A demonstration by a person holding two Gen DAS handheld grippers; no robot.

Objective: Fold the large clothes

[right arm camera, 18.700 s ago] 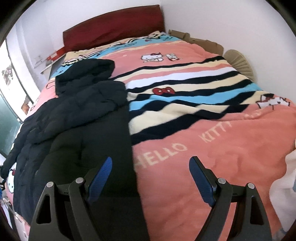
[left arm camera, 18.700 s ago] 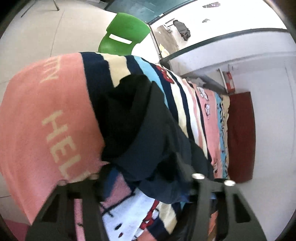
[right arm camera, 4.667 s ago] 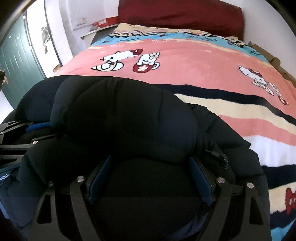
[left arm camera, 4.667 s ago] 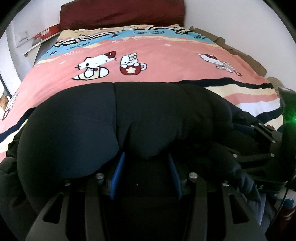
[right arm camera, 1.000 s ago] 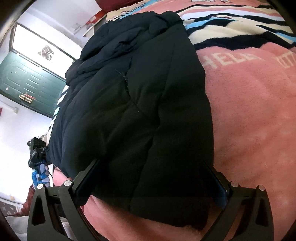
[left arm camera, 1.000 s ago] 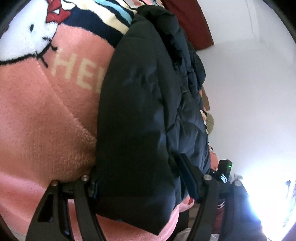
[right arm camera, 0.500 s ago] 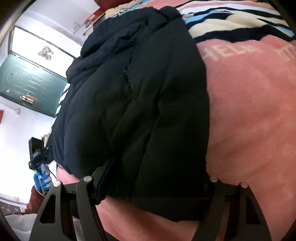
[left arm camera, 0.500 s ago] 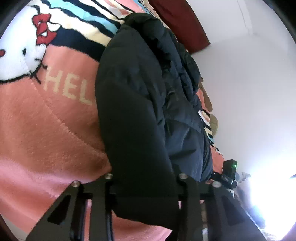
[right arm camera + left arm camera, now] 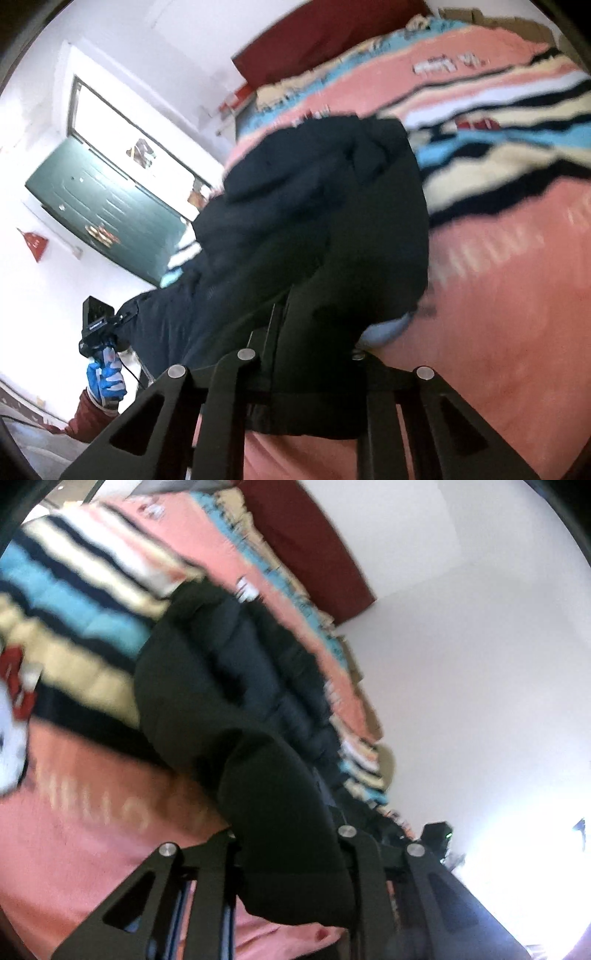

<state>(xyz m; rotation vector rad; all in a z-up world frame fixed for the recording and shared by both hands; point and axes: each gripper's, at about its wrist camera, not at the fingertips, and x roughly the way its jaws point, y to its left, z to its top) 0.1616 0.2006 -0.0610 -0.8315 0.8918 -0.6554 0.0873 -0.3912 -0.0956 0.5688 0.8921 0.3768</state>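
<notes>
A large dark navy puffer jacket (image 9: 236, 686) lies lengthwise on the bed, also seen in the right wrist view (image 9: 332, 206). My left gripper (image 9: 288, 849) is shut on the jacket's near hem and lifts it off the blanket. My right gripper (image 9: 303, 362) is shut on the hem's other corner, also raised; a pale blue lining (image 9: 388, 330) shows underneath. The fingertips are buried in the fabric. Both views are blurred by motion.
The bed carries a pink, striped Hello Kitty blanket (image 9: 92, 812) with a dark red headboard (image 9: 310, 550) at the far end. A green door (image 9: 103, 210) and white walls flank the bed. The other hand-held gripper shows in a gloved hand (image 9: 105, 380).
Both grippers have closed on the jacket's near hem and lifted it up and towards the headboard, so the hem bunches and curls off the blanket.
</notes>
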